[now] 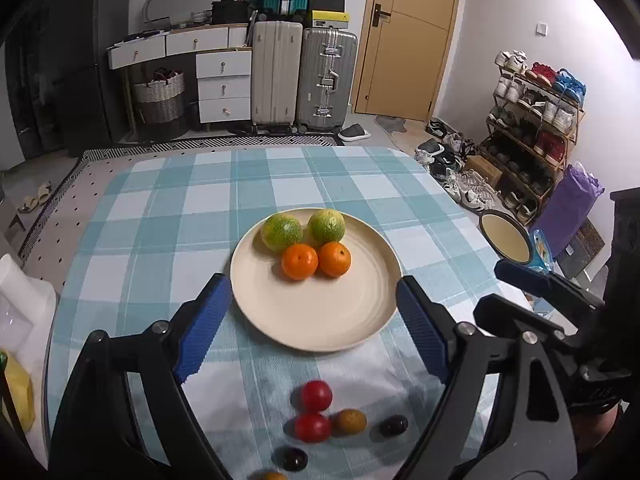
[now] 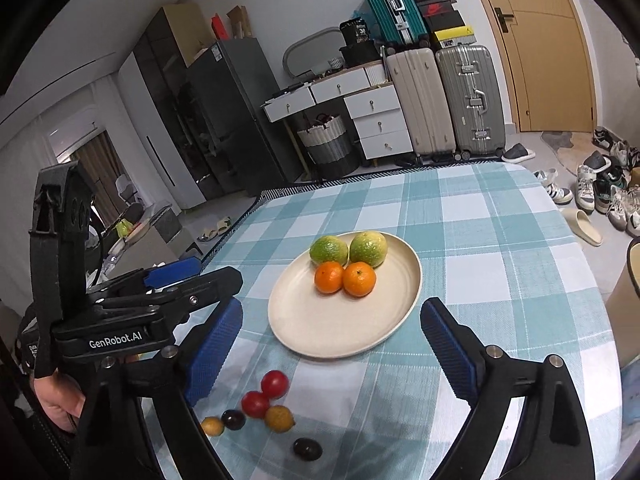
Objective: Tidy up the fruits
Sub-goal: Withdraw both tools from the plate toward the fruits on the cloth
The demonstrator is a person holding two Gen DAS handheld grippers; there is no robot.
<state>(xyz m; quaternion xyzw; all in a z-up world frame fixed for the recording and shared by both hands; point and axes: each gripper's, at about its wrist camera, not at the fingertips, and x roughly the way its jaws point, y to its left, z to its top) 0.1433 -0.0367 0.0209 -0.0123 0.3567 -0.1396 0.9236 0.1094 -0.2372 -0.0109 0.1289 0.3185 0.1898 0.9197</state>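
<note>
Both claws are spread apart and hold nothing: the left claw (image 1: pixel 312 312) and the right claw (image 2: pixel 332 344) each hover over the near rim of the cream plate (image 1: pixel 320 320). On the plate's far side sit two green citrus (image 1: pixel 281 232) and two oranges (image 1: pixel 300 261). On the checked surface (image 1: pixel 160 208), cherry tomatoes (image 1: pixel 316 396), dark grapes (image 1: pixel 393 425) and small yellow fruits (image 1: pixel 350 421) lie loose, one cut off at the bottom edge.

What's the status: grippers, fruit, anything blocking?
Left gripper and right gripper open, empty. Plate holds four citrus; six small fruits loose on tablecloth. Nothing blocking.

matt plate (image 1: pixel 320 312), woven cloth tablecloth (image 1: pixel 160 208)
</note>
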